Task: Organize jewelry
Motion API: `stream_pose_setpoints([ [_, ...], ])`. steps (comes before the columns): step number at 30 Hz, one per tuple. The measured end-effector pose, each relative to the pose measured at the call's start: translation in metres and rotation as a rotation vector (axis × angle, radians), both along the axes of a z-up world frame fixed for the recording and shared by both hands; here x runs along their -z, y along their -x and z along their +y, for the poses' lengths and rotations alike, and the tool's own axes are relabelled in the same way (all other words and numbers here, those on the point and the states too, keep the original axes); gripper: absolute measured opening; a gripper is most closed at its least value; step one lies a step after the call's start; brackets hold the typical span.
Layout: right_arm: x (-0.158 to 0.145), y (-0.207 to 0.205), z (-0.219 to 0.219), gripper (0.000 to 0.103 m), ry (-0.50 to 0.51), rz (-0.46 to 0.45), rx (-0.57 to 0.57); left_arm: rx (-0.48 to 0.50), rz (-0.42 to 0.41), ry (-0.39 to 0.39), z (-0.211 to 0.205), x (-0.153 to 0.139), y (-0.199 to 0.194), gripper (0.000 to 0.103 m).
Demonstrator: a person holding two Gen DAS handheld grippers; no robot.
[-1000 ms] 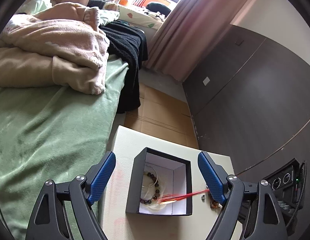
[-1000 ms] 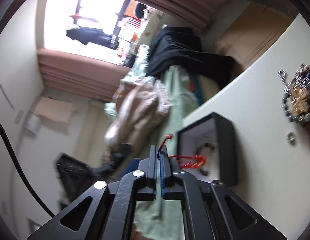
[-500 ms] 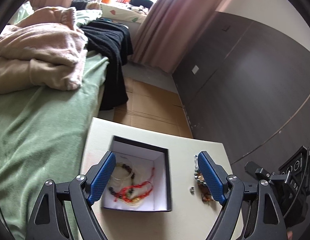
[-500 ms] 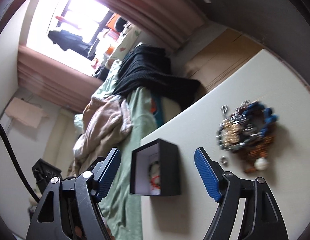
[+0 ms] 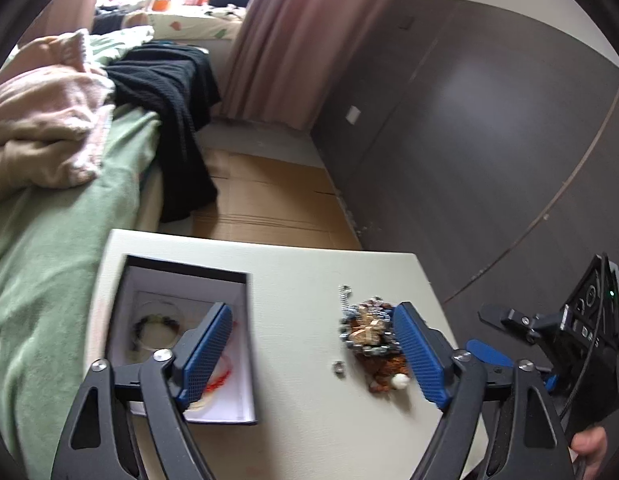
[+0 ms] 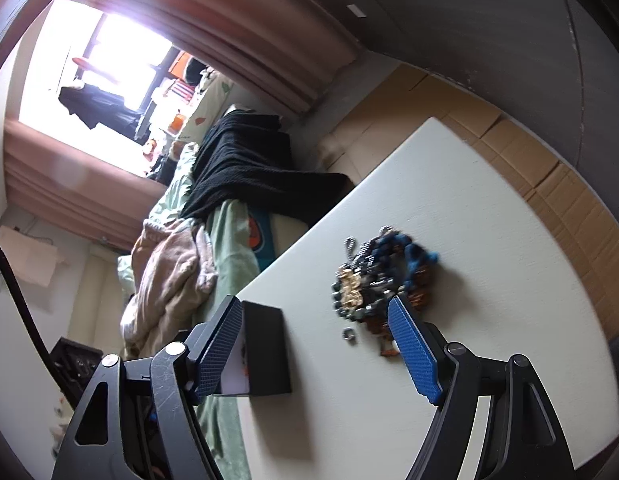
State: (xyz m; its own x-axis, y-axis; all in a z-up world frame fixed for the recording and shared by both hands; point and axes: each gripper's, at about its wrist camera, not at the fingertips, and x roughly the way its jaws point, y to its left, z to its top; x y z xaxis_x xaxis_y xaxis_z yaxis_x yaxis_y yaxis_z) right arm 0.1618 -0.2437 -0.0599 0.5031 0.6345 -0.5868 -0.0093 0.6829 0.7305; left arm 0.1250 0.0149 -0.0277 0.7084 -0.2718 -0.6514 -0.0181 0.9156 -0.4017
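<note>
Both claws, left (image 5: 309,354) and right (image 6: 315,344), gape empty, so we should pinch one strand off the tangled bead-and-chain jewelry heap (image 6: 379,280) lying right of the black white-lined box (image 5: 245,292) on the pale worktop (image 6: 489,280).

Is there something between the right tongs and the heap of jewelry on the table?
Nothing visible. The right tongs stand open over bare table, with the heap of jewelry just ahead. Only a small ring lies loose beside the heap.
</note>
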Motion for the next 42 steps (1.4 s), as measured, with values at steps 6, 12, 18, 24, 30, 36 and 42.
stream_pose_setpoints([
  [6,0.002,-0.010,-0.028,0.070,0.017,0.016,0.053,0.026,0.096,0.037,-0.019,0.016,-0.025,0.051],
  [12,0.017,-0.020,-0.034,0.052,0.055,0.076,0.040,-0.009,0.215,0.062,-0.024,0.036,-0.049,0.032],
  [18,0.025,-0.023,-0.039,0.051,0.067,0.104,0.025,-0.014,0.296,0.032,-0.037,0.047,-0.071,0.029],
  [24,0.036,-0.027,-0.059,0.051,0.047,0.169,0.085,-0.021,0.360,0.035,-0.052,0.063,-0.087,0.029],
  [30,0.038,-0.026,-0.068,0.051,-0.002,0.190,0.105,-0.043,0.400,0.078,-0.056,0.076,-0.088,0.029],
  [36,0.035,-0.025,-0.064,0.051,-0.021,0.186,0.082,-0.075,0.407,0.060,-0.059,0.077,-0.087,0.029],
  [42,0.040,-0.029,-0.061,0.051,-0.031,0.202,0.068,-0.098,0.424,0.041,-0.057,0.081,-0.081,0.028],
])
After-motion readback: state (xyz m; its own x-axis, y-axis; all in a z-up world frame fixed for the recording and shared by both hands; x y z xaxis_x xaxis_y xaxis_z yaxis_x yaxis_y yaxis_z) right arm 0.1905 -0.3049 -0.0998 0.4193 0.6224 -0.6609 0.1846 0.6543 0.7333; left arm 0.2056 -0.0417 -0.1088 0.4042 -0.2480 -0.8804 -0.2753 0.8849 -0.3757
